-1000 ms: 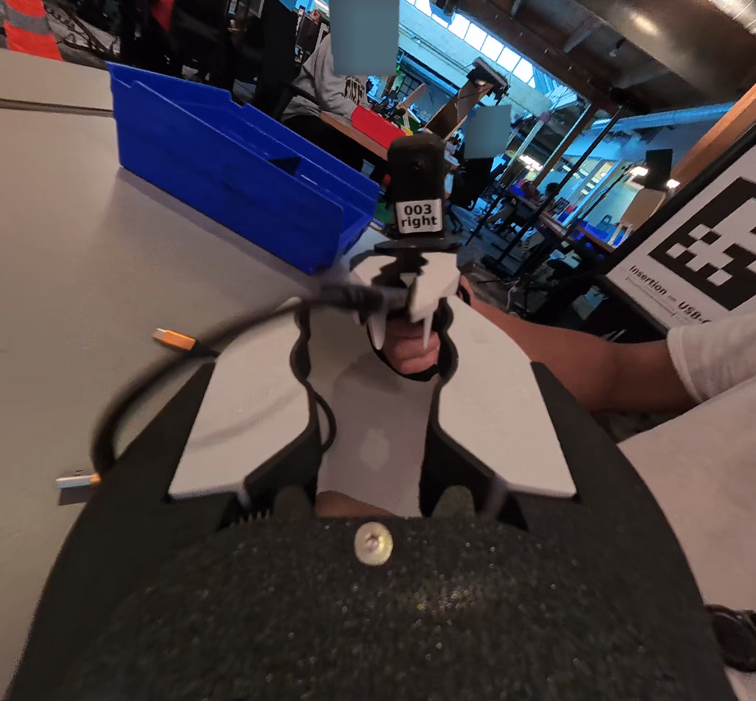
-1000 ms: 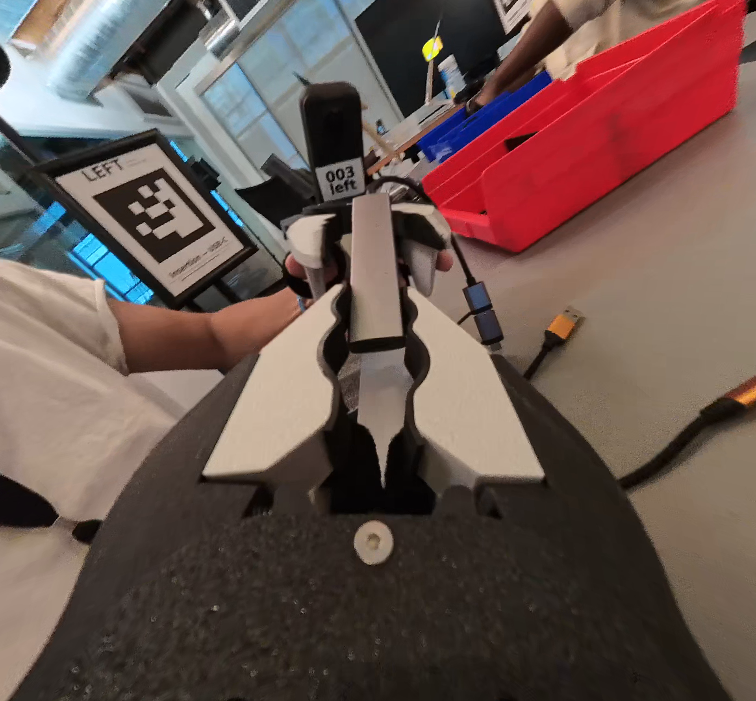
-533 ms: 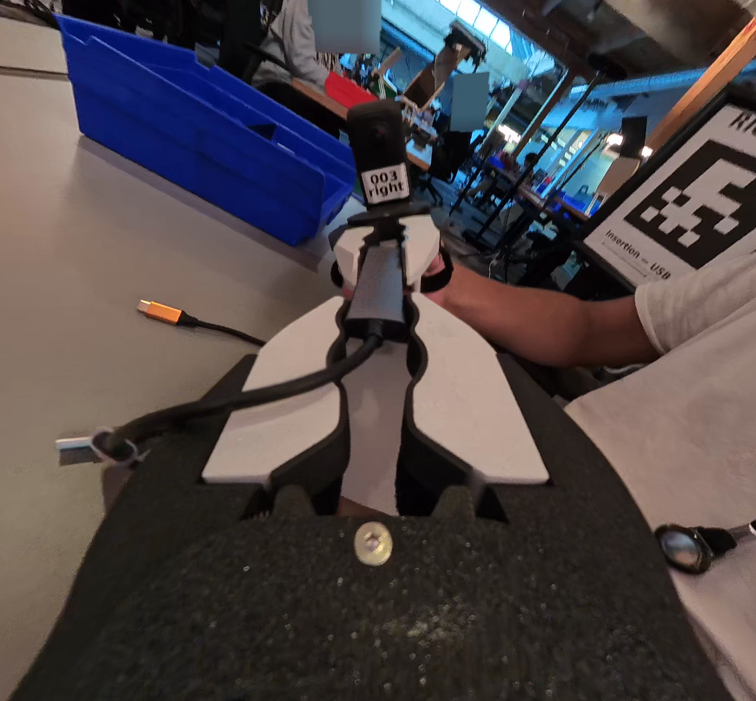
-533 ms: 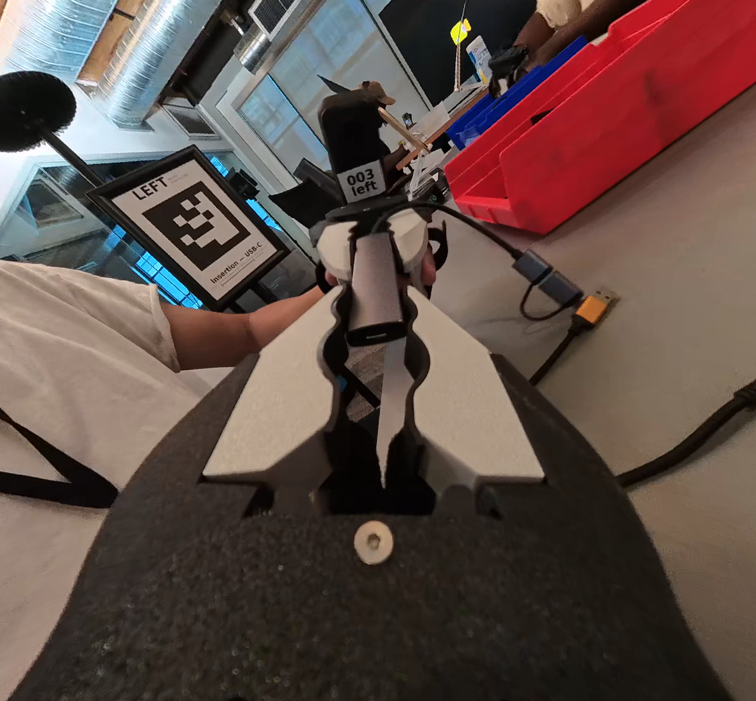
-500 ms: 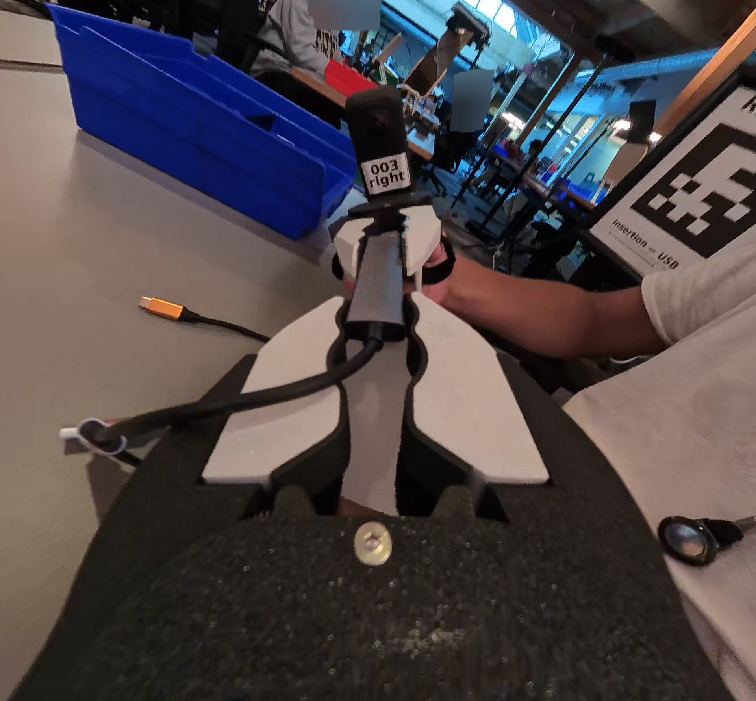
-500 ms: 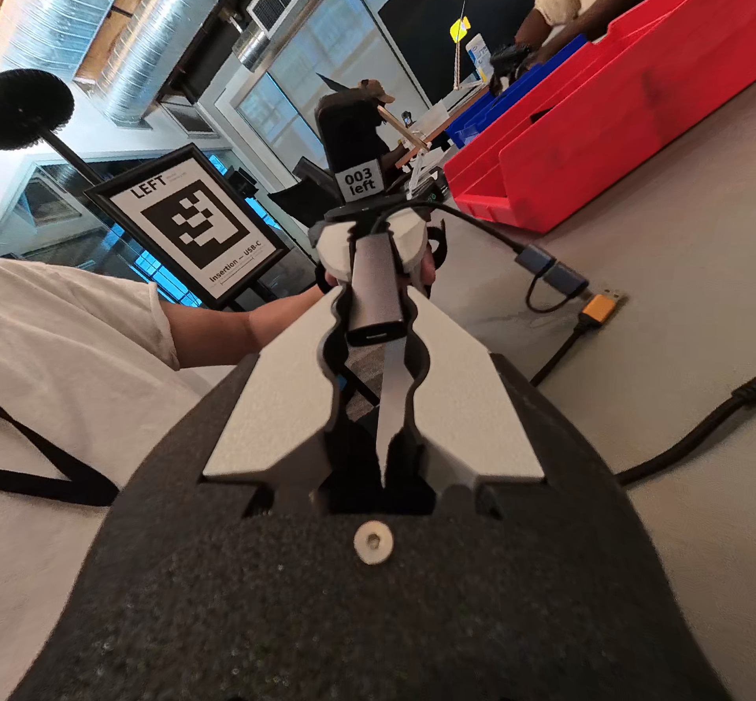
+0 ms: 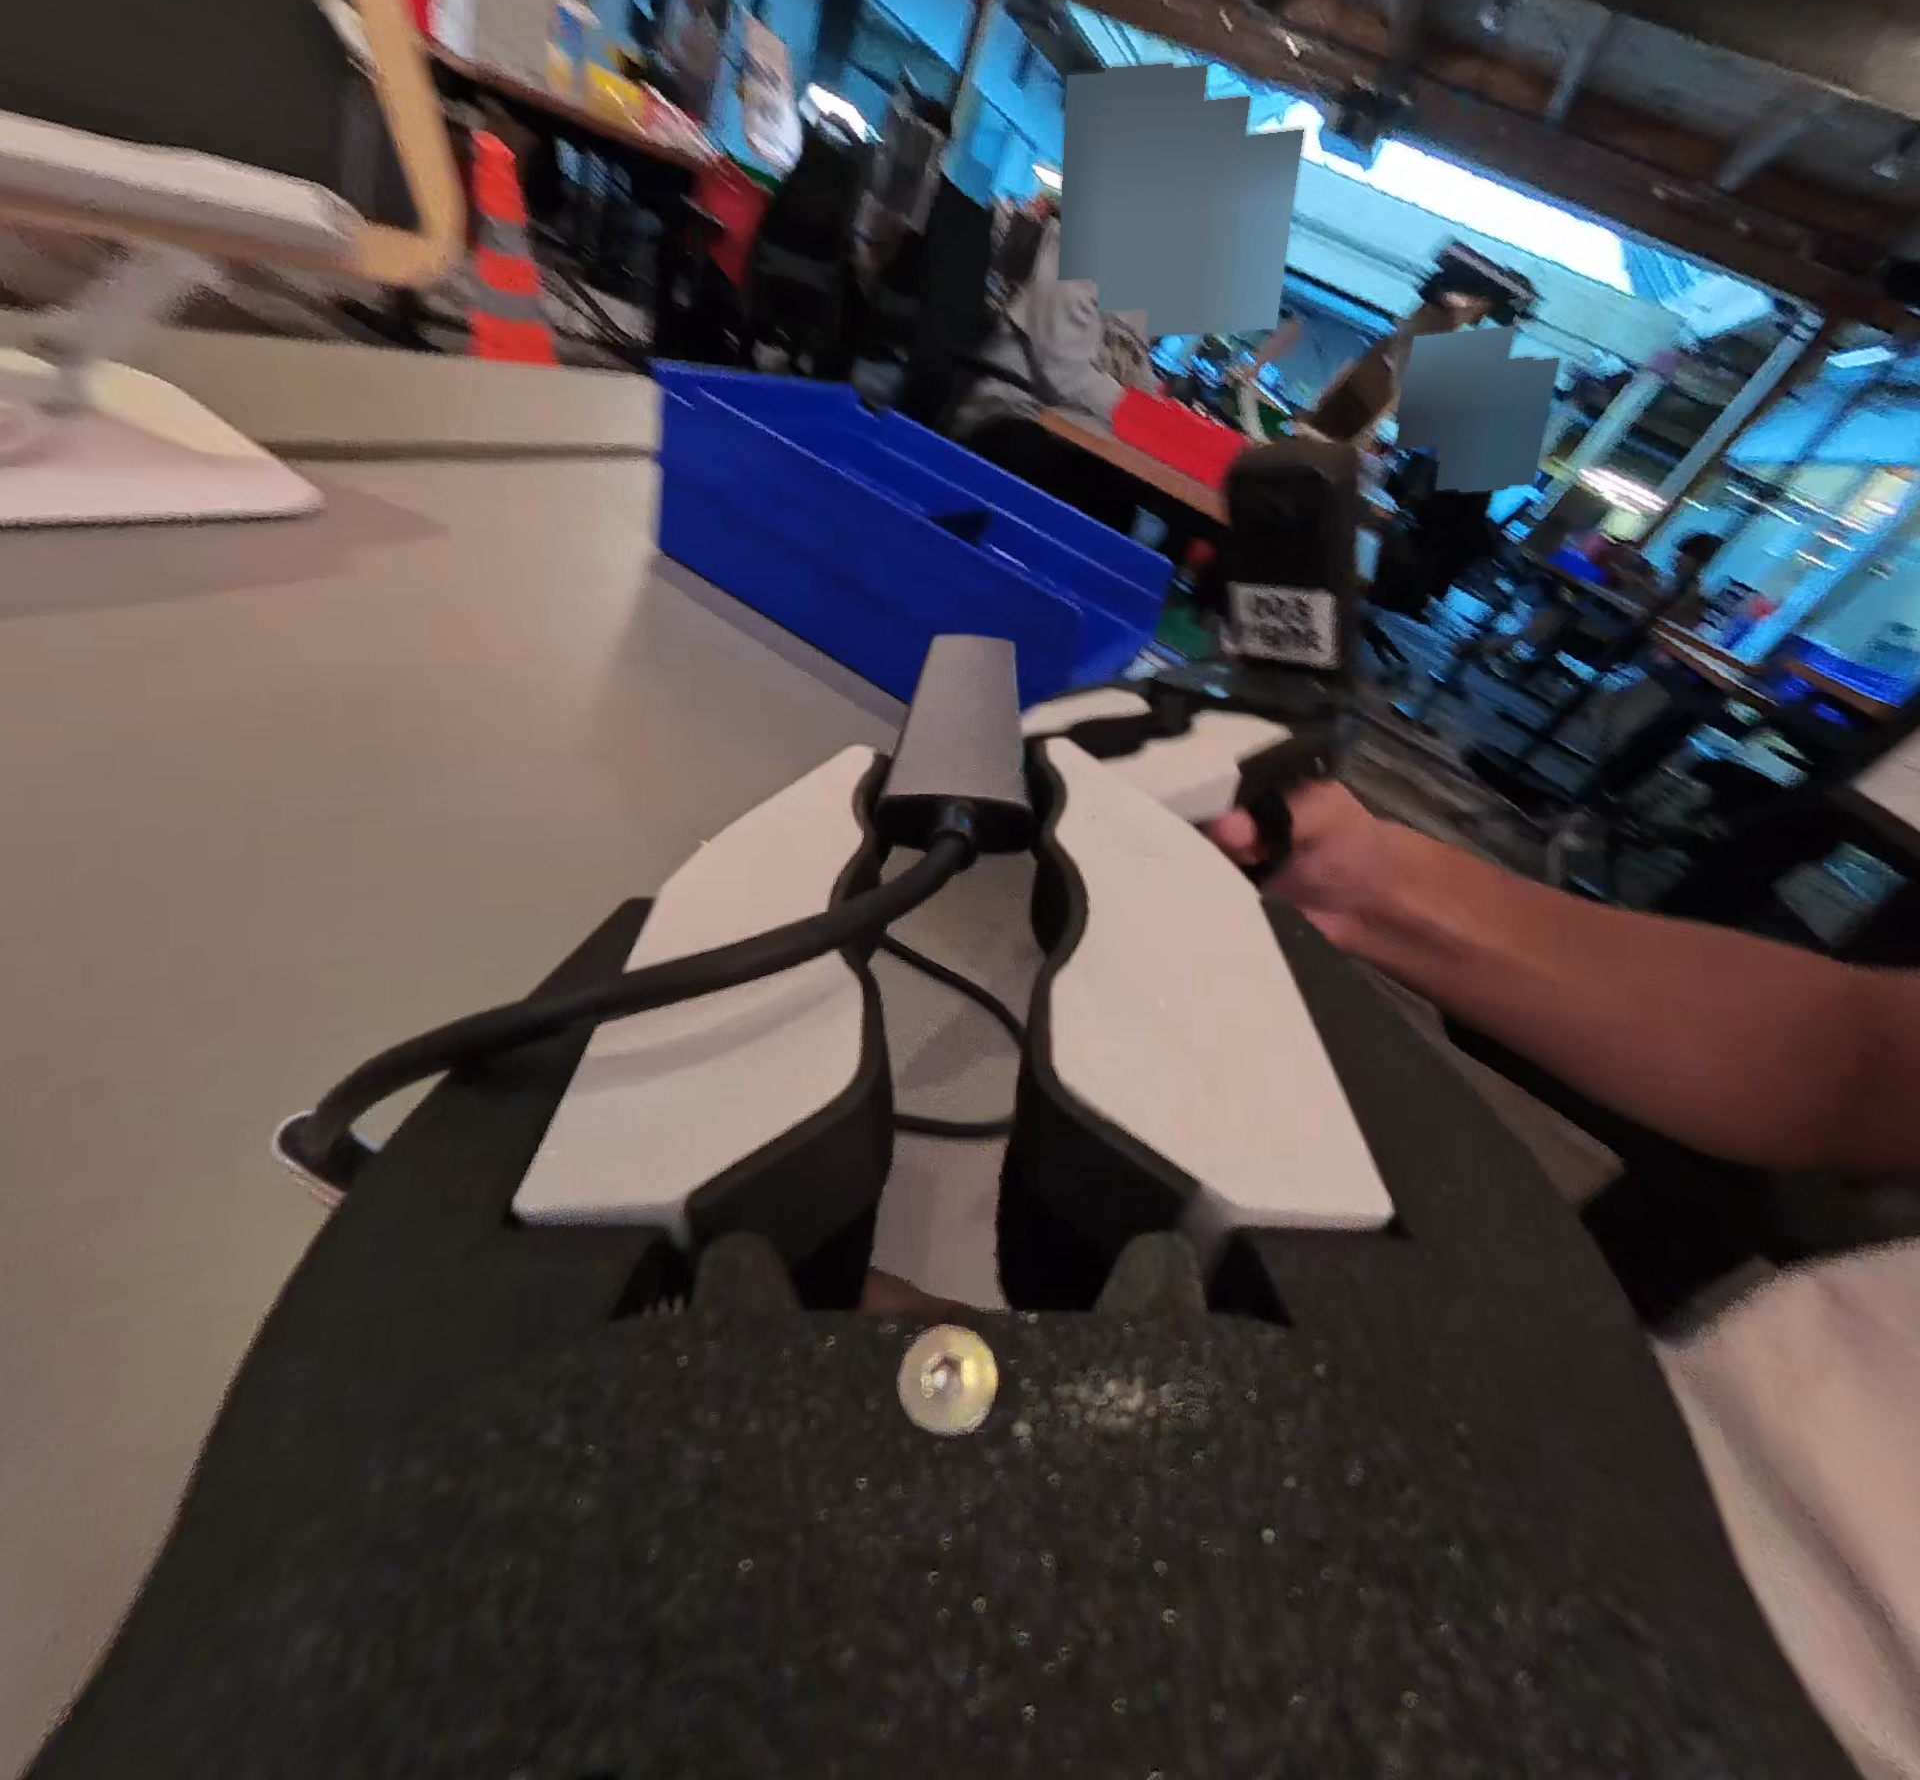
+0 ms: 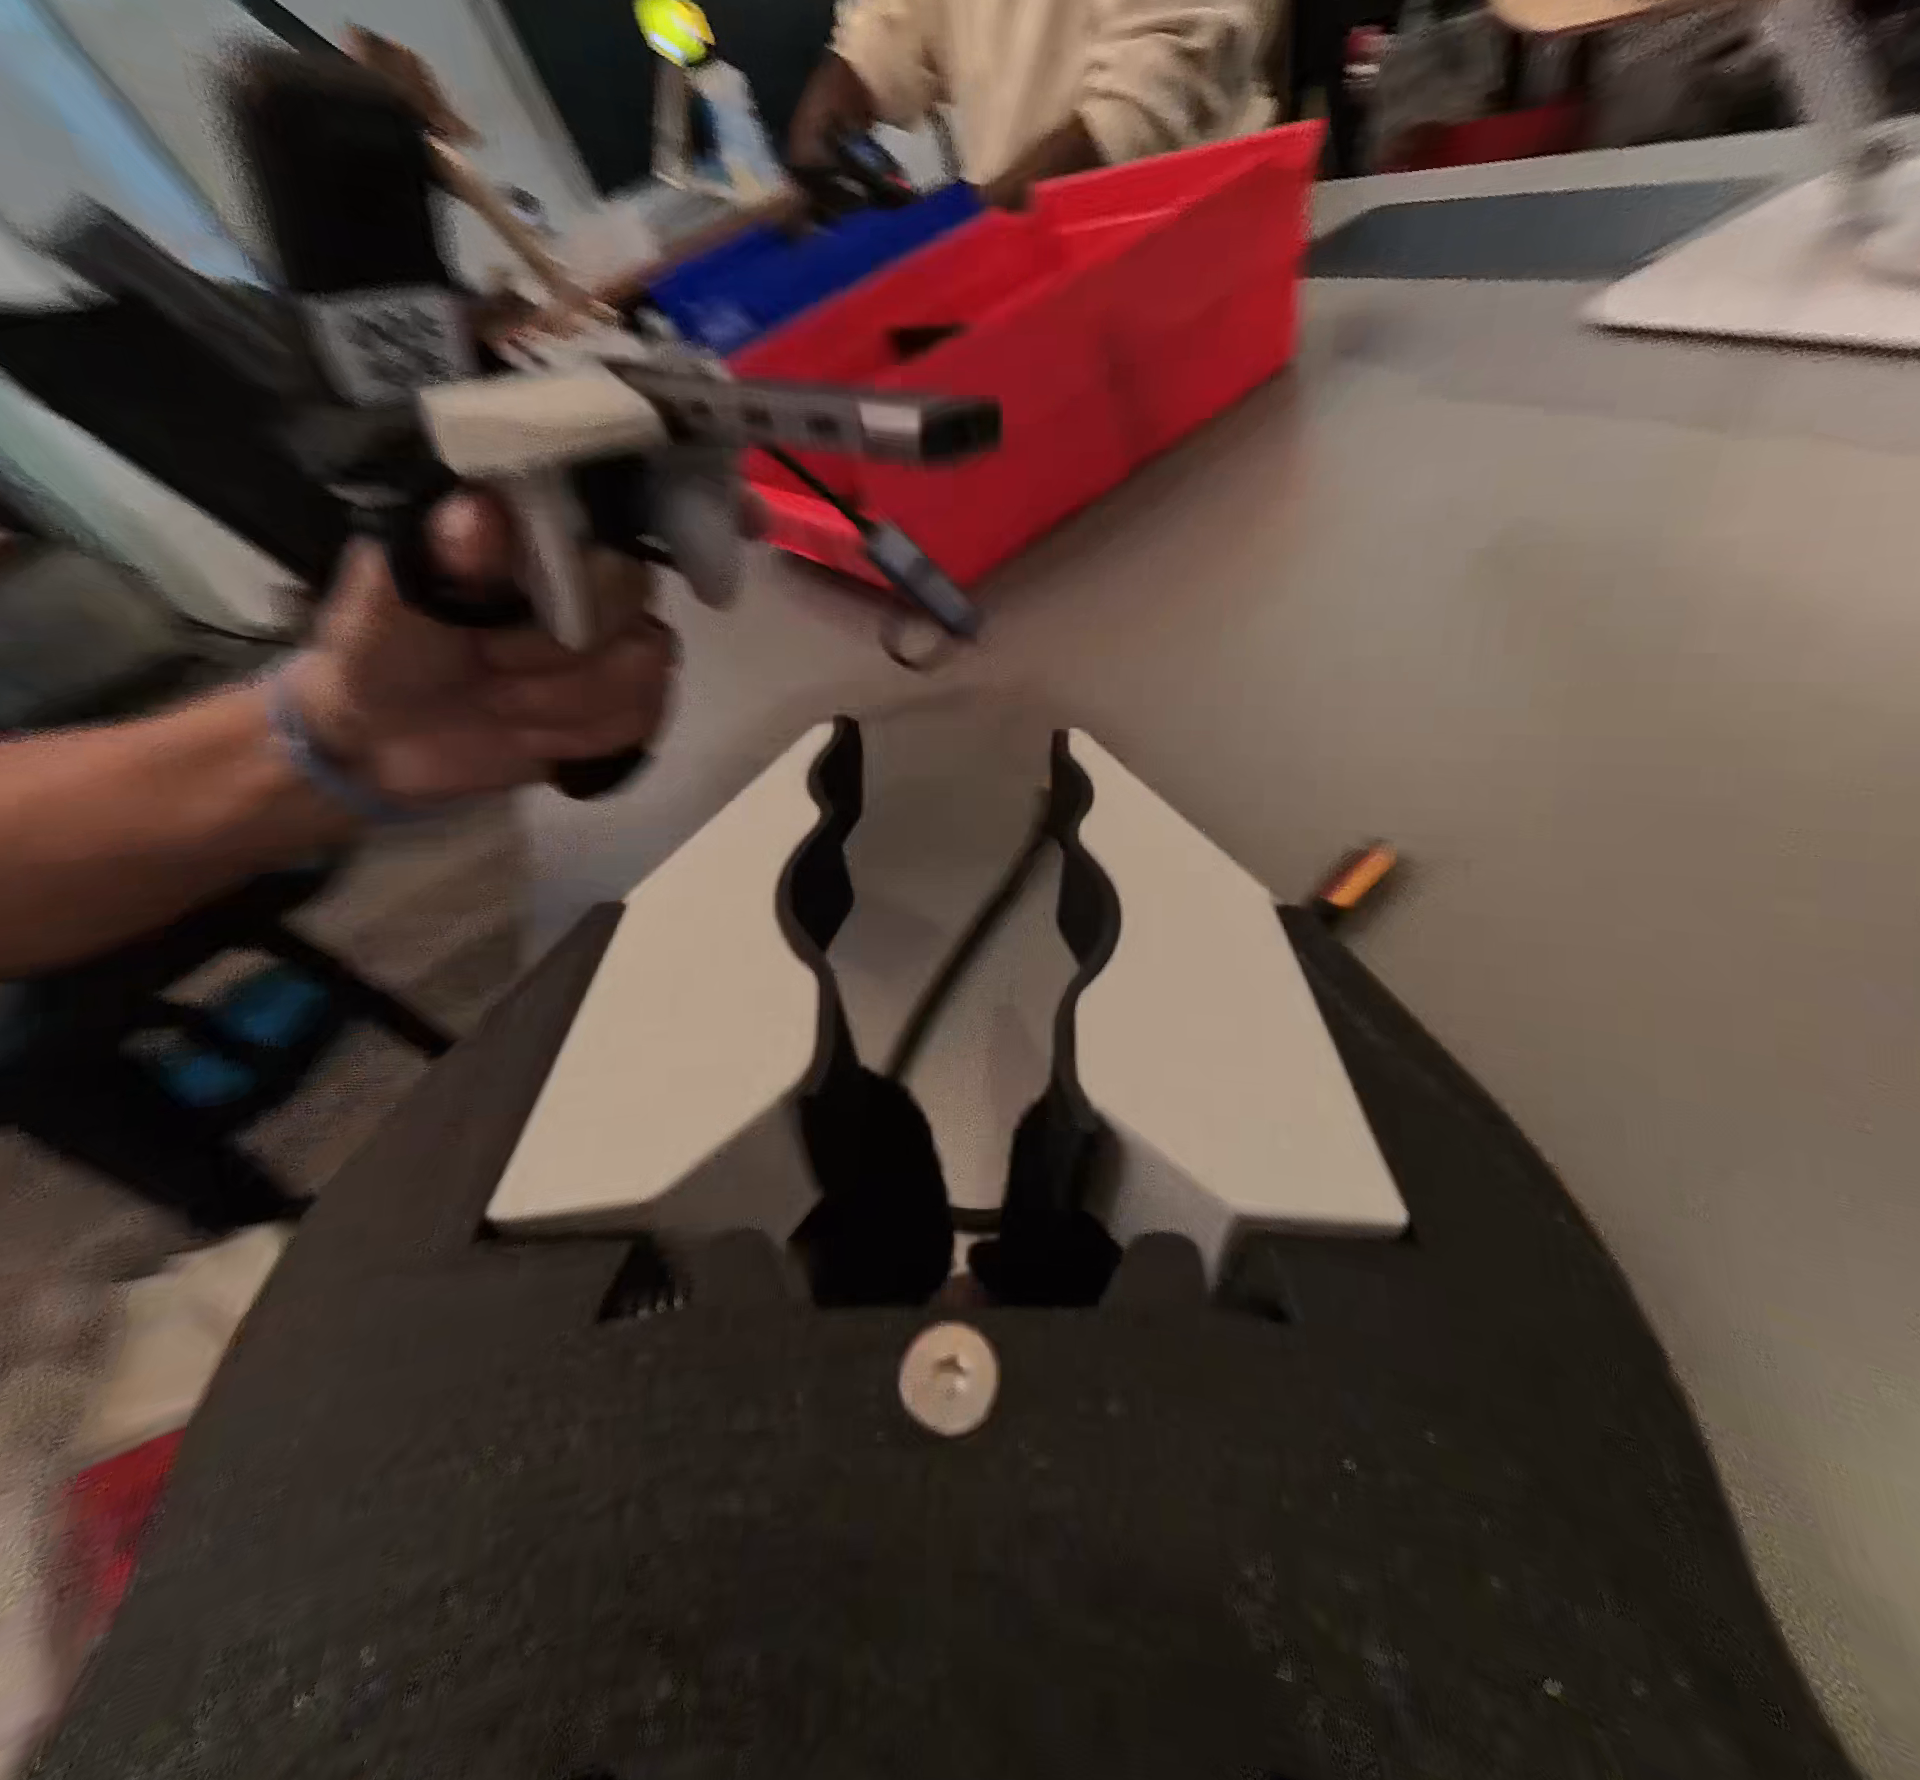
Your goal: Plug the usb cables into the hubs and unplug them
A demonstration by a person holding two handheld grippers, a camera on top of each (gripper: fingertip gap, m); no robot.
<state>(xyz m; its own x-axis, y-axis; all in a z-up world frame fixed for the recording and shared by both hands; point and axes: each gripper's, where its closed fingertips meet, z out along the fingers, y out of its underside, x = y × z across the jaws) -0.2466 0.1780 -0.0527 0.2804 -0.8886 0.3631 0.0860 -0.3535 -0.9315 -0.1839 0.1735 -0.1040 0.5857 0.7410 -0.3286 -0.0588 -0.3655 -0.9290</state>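
Grey tabletop [image 7: 312,847] under a busy workshop, blue plastic bin [image 7: 883,546] at far edge. Left gripper [image 7: 956,785] clamped on slim grey metal USB hub [image 7: 961,733], held above table, black cable [image 7: 644,982] trailing. Right gripper [image 8: 956,743] parted, empty; orange-tipped plug [image 8: 1356,873] just beside.

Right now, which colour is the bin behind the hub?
Red bin, seen best in the right wrist view, behind the hub.

the right gripper [image 8: 954,743] has let go of the hub [image 7: 961,738] and opened, its fingers now empty. the two grippers have swung apart, so the left gripper [image 8: 727,442] and hub sit at the frame's upper left.
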